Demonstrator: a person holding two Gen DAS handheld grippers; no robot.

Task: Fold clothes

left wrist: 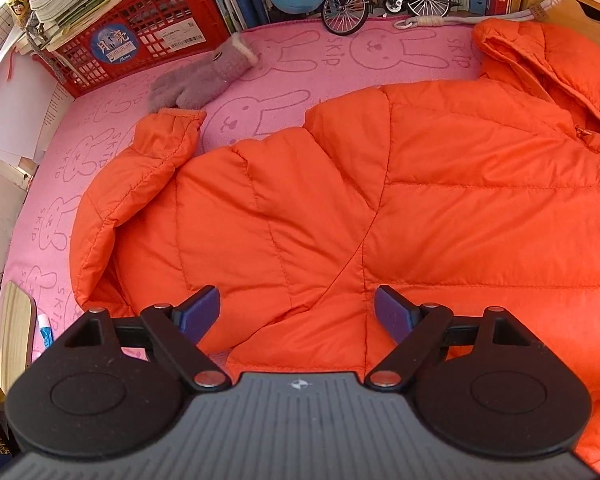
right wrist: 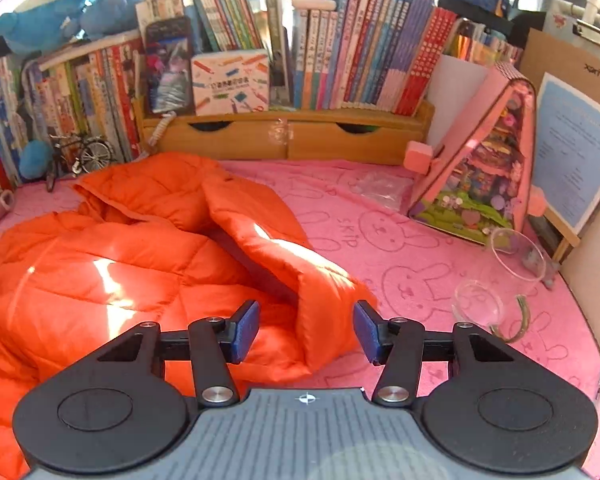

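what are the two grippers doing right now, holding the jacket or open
Left gripper: open, jaws wide over the orange jacket, not gripping it.
Right gripper: open, the jacket's sleeve between its jaws, not pinched.

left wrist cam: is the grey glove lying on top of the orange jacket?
No, the grey glove lies on the pink mat, just beyond the orange jacket sleeve cuff.

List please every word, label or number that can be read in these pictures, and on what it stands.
"SKIP": printed again and again beside the rabbits on the pink mat.
"Moon": on the round blue sticker of the red crate.
"xprinte", upside down: on the cardboard box.
Book spines, white barcode label, blue notice sheet: too small or blurred.
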